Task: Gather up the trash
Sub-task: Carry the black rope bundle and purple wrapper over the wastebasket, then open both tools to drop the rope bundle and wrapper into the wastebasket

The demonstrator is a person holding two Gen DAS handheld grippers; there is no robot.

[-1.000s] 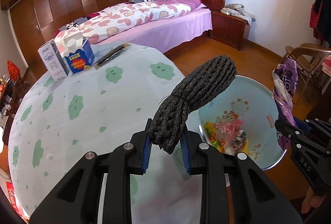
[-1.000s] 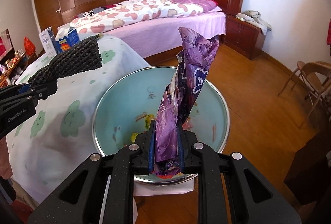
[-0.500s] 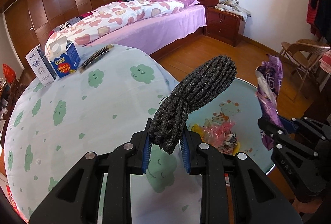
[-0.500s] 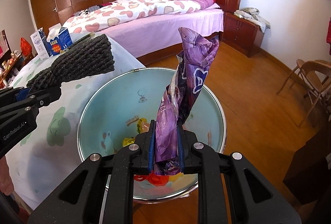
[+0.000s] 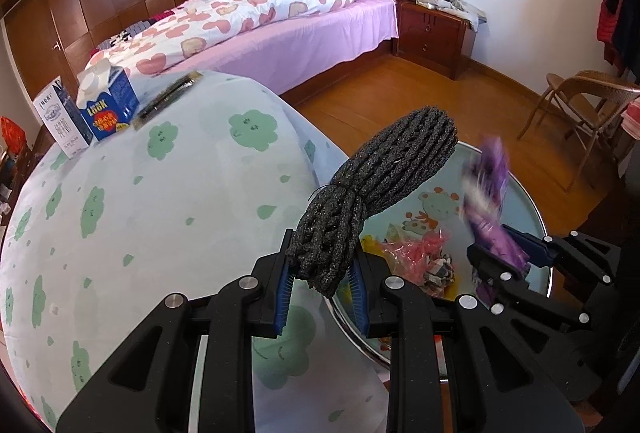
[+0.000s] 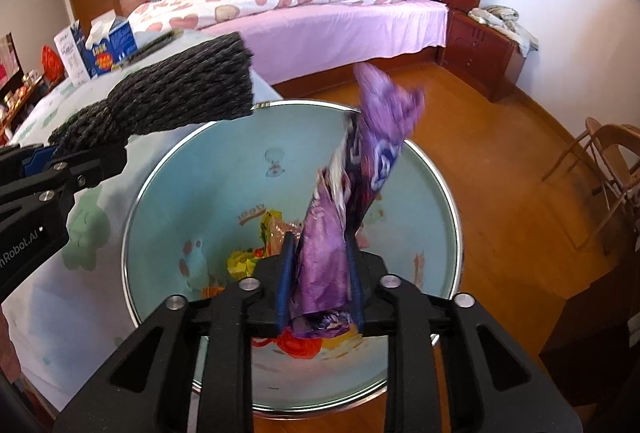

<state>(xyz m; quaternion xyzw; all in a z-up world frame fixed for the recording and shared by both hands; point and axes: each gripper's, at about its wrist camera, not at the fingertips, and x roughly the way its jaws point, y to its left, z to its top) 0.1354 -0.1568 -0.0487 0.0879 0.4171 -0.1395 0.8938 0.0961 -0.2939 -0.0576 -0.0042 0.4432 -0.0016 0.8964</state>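
My left gripper [image 5: 322, 293] is shut on a dark grey foam net sleeve [image 5: 380, 189], held over the table's edge beside the bin; the sleeve also shows in the right wrist view [image 6: 180, 101]. My right gripper [image 6: 320, 285] has widened around a purple wrapper [image 6: 352, 193], which stands loose and blurred between the jaws above the pale blue trash bin [image 6: 168, 193]. The bin [image 5: 524, 201] holds several colourful wrappers [image 5: 416, 257]. The purple wrapper [image 5: 488, 193] and the right gripper [image 5: 512, 257] show in the left wrist view.
A round table with a cloud-print cloth [image 5: 140, 193] carries two cartons [image 5: 108, 105] and a dark flat packet [image 5: 168, 101] at its far side. A bed [image 5: 280, 17], a nightstand [image 5: 436, 29] and a folding chair [image 5: 580, 105] stand on the wooden floor.
Both grippers moved closer over the bin. My right gripper's jaws have spread and the purple wrapper has gone blurred and tilted. The left gripper keeps the foam sleeve.
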